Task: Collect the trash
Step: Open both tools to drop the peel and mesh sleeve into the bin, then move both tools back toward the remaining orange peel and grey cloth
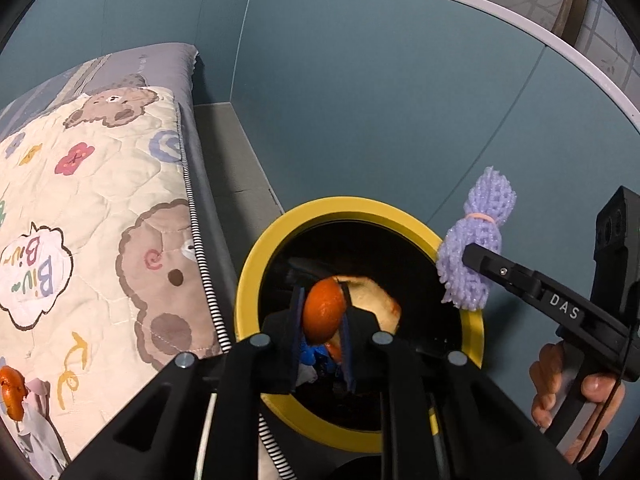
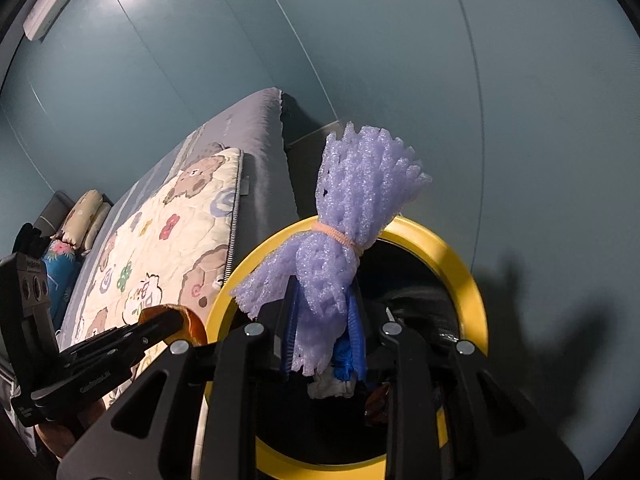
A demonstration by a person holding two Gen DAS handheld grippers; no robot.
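A black bin with a yellow rim (image 1: 340,204) (image 2: 460,264) stands beside the bed. My left gripper (image 1: 321,314) hangs over its mouth, shut on an orange peel (image 1: 324,304). The peel's pale inner side (image 1: 380,300) shows to the right. My right gripper (image 2: 324,300) (image 1: 470,258) is over the bin's right rim, shut on a purple foam net (image 2: 360,200) (image 1: 476,240) tied with a peach band. The right wrist view shows the left gripper (image 2: 176,322) and its peel (image 2: 192,324) at the bin's left rim. Blue and white scraps (image 2: 340,364) lie inside the bin.
A bed with a cartoon-bear quilt (image 1: 100,220) fills the left side. On its near corner lie another orange peel (image 1: 12,392) and crumpled tissue (image 1: 36,432). A teal wall (image 1: 400,100) rises behind the bin. A person's hand (image 1: 560,392) grips the right gripper's handle.
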